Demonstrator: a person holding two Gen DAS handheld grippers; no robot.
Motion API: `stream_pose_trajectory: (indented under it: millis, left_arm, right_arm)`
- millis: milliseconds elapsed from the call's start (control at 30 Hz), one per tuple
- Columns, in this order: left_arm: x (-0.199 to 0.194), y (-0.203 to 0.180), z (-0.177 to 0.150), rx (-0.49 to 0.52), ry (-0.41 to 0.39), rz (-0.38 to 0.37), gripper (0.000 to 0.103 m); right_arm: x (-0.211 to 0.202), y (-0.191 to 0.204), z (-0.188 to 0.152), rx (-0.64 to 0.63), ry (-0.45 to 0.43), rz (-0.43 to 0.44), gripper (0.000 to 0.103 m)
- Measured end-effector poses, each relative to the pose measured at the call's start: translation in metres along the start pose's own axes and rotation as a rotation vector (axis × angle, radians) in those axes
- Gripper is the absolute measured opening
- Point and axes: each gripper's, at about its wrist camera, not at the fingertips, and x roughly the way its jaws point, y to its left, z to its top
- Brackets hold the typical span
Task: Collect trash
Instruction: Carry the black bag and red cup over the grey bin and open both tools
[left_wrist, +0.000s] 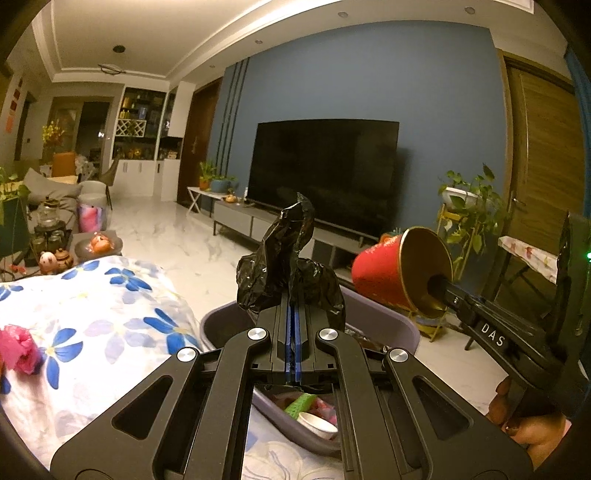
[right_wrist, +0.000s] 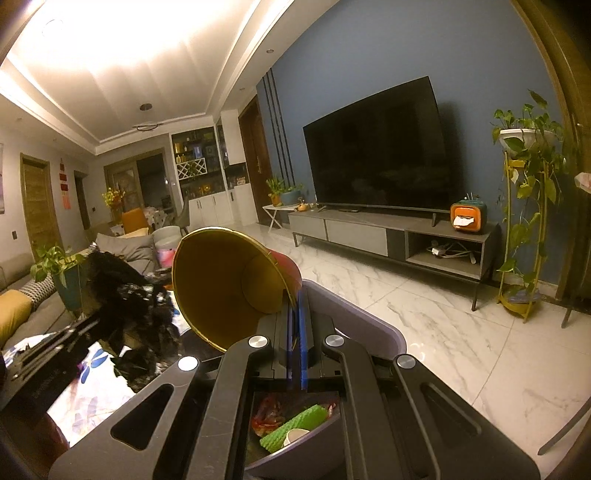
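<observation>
My left gripper (left_wrist: 292, 306) is shut on a crumpled black plastic bag (left_wrist: 288, 258), held above a grey bin (left_wrist: 388, 317). The bin holds trash: a green sponge-like piece (left_wrist: 301, 404) and a white cup (left_wrist: 317, 424). My right gripper (right_wrist: 295, 306) is shut on the rim of a red cup with a gold inside (right_wrist: 229, 280), tipped on its side over the same grey bin (right_wrist: 369, 325). In the left wrist view the red cup (left_wrist: 380, 273) hangs at the right on the other gripper. The black bag (right_wrist: 129, 295) shows at the left in the right wrist view.
A cloth with blue flowers (left_wrist: 92, 314) covers the table, with a pink crumpled piece (left_wrist: 18, 349) at its left edge. A tea set (left_wrist: 51, 236) stands behind. A TV (left_wrist: 325, 173) on a low cabinet (right_wrist: 388, 232), plant stands (right_wrist: 528, 203) and marble floor (right_wrist: 443, 325) lie beyond.
</observation>
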Motion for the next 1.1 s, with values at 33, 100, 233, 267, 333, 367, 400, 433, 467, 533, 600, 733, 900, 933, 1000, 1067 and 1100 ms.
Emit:
stream_pose_trajectory:
  millis: [33,100,233,267,333,367,400,433,467,533,600,733,900,933,1000,1067,1100]
  left_arm:
    - [0.003,-0.001,-0.001,0.001,0.008,-0.008,0.0]
    - [0.01,-0.004,-0.003,0.004,0.022,-0.023,0.0]
    - [0.023,-0.008,-0.005,0.01,0.066,-0.043,0.01]
    - [0.026,-0.009,-0.007,0.023,0.076,-0.029,0.016]
    - [0.025,-0.007,-0.009,0.025,0.075,-0.015,0.052]
    - [0.023,-0.001,-0.01,0.005,0.067,-0.012,0.059]
    - [0.019,0.004,-0.011,-0.015,0.058,-0.003,0.066]
    - [0.016,0.008,-0.011,-0.028,0.053,0.005,0.07]
    - [0.011,0.014,-0.011,-0.046,0.049,0.023,0.073]
    - [0.002,0.024,-0.012,-0.071,0.039,0.049,0.079]
    - [-0.012,0.036,-0.013,-0.098,0.031,0.082,0.082]
    - [-0.043,0.05,-0.016,-0.096,0.011,0.154,0.085]
    - [-0.095,0.073,-0.025,-0.13,-0.023,0.249,0.087]
    - [-0.105,0.077,-0.028,-0.143,-0.032,0.265,0.088]
    - [-0.128,0.088,-0.034,-0.177,-0.056,0.31,0.089]
    - [-0.141,0.099,-0.037,-0.204,-0.062,0.351,0.09]
    - [-0.147,0.104,-0.038,-0.216,-0.061,0.367,0.09]
  right_arm:
    - [0.0,0.001,0.0,0.001,-0.001,0.0,0.004]
    - [0.0,0.001,0.001,0.002,-0.001,0.001,0.004]
    - [0.001,-0.001,0.001,0.004,-0.001,0.0,0.004]
    - [0.002,-0.001,0.001,0.005,0.002,0.0,0.004]
    - [0.005,-0.002,0.001,0.006,0.006,0.001,0.004]
    - [0.005,-0.001,0.001,0.005,0.008,0.003,0.004]
    - [0.006,-0.002,0.001,0.004,0.009,0.004,0.004]
    - [0.007,-0.002,0.002,0.004,0.01,0.005,0.004]
    - [0.008,-0.002,0.002,0.004,0.014,0.01,0.004]
    - [0.01,0.0,0.002,0.005,0.019,0.019,0.004]
    - [0.012,0.002,0.002,0.006,0.023,0.03,0.004]
    - [0.018,0.007,0.001,0.002,0.03,0.04,0.004]
    - [0.028,0.011,-0.001,0.002,0.052,0.043,0.004]
    - [0.029,0.012,-0.002,-0.001,0.054,0.041,0.004]
    - [0.031,0.016,-0.004,-0.015,0.058,0.037,0.004]
    - [0.03,0.02,-0.005,-0.018,0.058,0.033,0.011]
    - [0.03,0.02,-0.005,-0.016,0.058,0.03,0.017]
